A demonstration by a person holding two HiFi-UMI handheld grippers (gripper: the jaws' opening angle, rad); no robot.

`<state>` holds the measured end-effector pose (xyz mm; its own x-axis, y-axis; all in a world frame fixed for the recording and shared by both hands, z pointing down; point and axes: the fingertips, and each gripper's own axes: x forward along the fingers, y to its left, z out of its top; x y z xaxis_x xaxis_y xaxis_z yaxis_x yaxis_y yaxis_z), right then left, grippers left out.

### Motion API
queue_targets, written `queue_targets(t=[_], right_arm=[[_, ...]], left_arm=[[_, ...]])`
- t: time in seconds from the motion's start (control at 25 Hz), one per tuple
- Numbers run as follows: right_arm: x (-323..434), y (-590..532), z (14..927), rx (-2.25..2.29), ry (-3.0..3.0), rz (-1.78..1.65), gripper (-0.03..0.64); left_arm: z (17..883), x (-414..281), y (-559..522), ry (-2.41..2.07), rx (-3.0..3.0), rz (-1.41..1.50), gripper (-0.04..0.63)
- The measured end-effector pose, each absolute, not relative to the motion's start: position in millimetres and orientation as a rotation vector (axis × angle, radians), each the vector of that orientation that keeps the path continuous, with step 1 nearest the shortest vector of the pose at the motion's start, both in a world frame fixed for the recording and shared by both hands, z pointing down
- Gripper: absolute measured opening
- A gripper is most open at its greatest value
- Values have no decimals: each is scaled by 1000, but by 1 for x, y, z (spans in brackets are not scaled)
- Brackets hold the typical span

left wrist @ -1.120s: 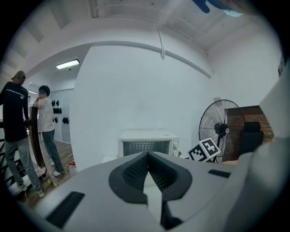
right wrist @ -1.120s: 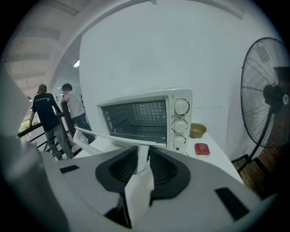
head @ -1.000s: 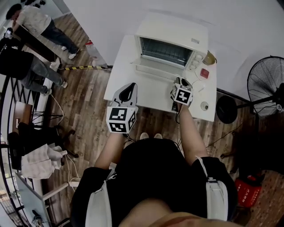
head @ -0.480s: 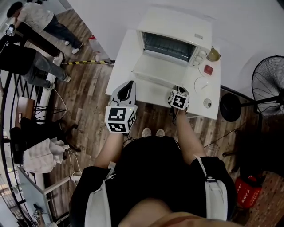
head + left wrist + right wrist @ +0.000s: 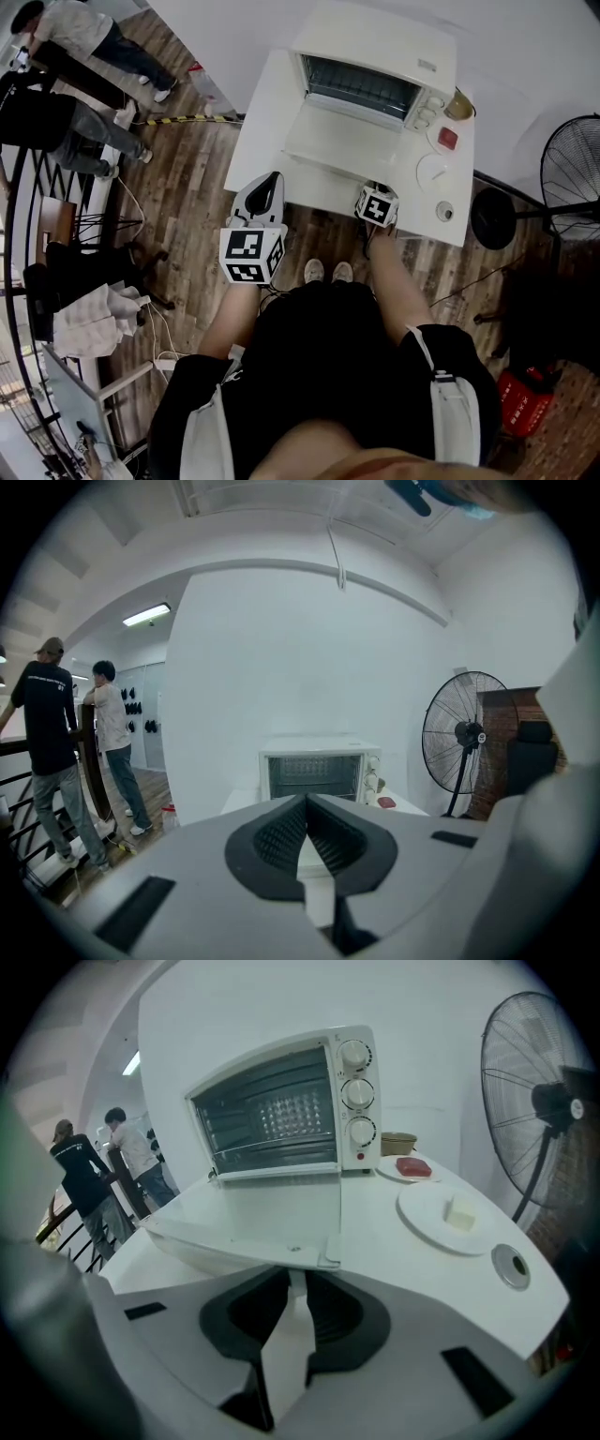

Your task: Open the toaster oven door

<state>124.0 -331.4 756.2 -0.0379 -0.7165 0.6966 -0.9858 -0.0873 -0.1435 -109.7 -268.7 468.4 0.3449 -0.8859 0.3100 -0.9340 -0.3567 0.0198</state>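
Observation:
The white toaster oven [image 5: 375, 47] stands at the back of a white table [image 5: 267, 112]. Its door [image 5: 347, 141] lies folded down flat, and the wire rack inside shows. My right gripper [image 5: 375, 187] hovers at the table's front edge, just short of the door's front rim [image 5: 281, 1251]. Its jaws are closing, with a narrow gap and nothing between them [image 5: 292, 1277]. My left gripper [image 5: 267, 180] hangs off the table's left front corner, pointing at the oven [image 5: 314, 772]. Its fingertips meet on nothing [image 5: 306, 801].
To the right of the oven lie a white plate [image 5: 433, 173] with a small white block, a red item [image 5: 448, 138], a bowl [image 5: 459, 105] and a round metal disc [image 5: 444, 212]. A floor fan [image 5: 572, 178] stands right of the table. People [image 5: 66, 28] stand far left by a railing.
The oven door has swung from partly lowered to lying flat. My right gripper has drawn back toward the table's front edge. The left gripper has barely moved.

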Motion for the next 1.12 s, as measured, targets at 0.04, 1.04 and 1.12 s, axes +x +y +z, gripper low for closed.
queue_targets(t=[0.04, 1.04, 1.12], right_arm=[[124, -331, 756, 1844, -1794, 889, 71], [123, -334, 759, 1857, -1803, 832, 77], [123, -333, 759, 1855, -1806, 830, 78]], left_arm=[[470, -111, -268, -1657, 2404, 367, 12], [479, -116, -259, -1640, 2384, 339, 12], [477, -117, -257, -1640, 2387, 333, 12]])
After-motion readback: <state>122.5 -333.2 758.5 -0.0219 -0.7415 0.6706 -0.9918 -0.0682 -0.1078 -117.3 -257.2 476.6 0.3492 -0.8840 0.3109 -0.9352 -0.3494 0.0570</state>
